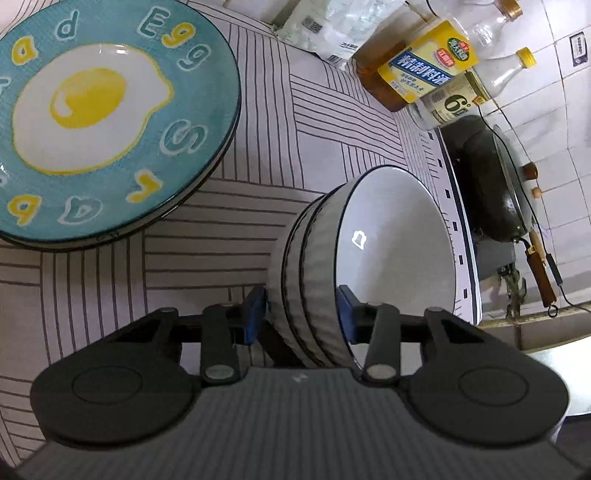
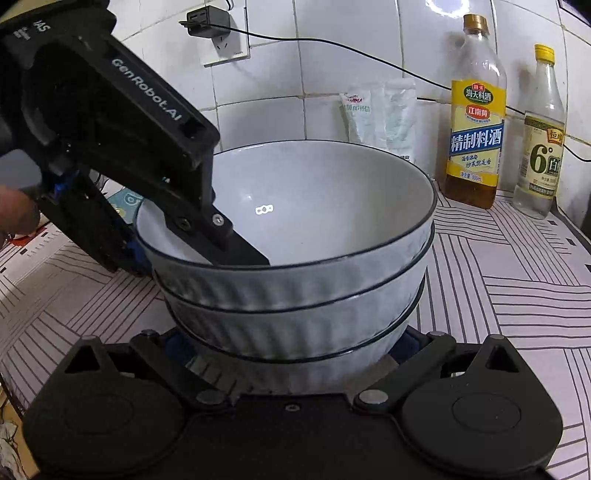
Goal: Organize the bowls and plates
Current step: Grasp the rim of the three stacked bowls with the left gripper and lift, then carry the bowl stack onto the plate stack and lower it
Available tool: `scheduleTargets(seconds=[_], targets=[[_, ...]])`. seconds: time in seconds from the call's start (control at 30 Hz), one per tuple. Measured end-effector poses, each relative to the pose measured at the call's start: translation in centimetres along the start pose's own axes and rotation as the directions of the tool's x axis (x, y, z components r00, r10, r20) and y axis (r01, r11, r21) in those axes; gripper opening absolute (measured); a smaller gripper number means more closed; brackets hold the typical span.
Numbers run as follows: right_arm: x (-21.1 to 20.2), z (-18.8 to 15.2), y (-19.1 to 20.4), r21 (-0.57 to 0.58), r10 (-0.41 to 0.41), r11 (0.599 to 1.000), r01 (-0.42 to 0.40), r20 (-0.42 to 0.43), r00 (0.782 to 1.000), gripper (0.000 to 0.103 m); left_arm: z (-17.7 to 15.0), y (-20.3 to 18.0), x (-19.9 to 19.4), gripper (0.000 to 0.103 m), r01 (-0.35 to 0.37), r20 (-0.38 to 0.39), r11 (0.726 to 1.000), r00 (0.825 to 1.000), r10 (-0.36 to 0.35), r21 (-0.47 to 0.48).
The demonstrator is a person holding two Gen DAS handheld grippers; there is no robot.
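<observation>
Three white ribbed bowls with dark rims [image 2: 295, 206] sit nested on the striped cloth, and in the left wrist view the same stack of bowls [image 1: 395, 240] fills the middle right. My left gripper [image 1: 301, 314] straddles the stack's rim, one pad inside the top bowl and one against the outer wall; it reaches in from the upper left as the left gripper [image 2: 195, 260] in the right wrist view. My right gripper [image 2: 291, 345] stands wide, its blue pads against both sides of the lowest bowl. A teal fried-egg plate [image 1: 110, 110] tops other plates to the left.
A cooking-wine bottle [image 2: 474, 140], a vinegar bottle [image 2: 541, 155] and plastic bags [image 2: 380, 110] stand along the tiled wall behind the bowls. A dark wok [image 1: 491, 177] sits on a stove past the cloth's edge. A plugged socket [image 2: 218, 33] trails a cable. A hand [image 2: 14, 214] holds the left gripper.
</observation>
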State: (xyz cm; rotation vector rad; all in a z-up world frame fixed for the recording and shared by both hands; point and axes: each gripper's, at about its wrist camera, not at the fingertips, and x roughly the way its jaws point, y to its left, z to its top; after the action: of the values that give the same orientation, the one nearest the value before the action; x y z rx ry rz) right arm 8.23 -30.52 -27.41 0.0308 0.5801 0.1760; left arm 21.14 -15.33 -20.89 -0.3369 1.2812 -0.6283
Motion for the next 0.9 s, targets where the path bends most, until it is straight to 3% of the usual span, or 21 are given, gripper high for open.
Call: scheduleTargets(seconds=[0.27,0.9], targets=[[0.2,-0.2,-0.3,0.046,0.002,0.999,-0.003,0.013,1.000,0.100,-0.9,-1.9,0.0,0.041,-0.074,0.048,0.995,0.996,0.070,0.072],[-1.2,-0.6,0.1,0.012,-0.001,1.000,0.001,0.007,1.000,0.100,-1.6,-2.0,-0.5,0.041,-0.047,0.007,0.990,0.999,0.046,0.130]])
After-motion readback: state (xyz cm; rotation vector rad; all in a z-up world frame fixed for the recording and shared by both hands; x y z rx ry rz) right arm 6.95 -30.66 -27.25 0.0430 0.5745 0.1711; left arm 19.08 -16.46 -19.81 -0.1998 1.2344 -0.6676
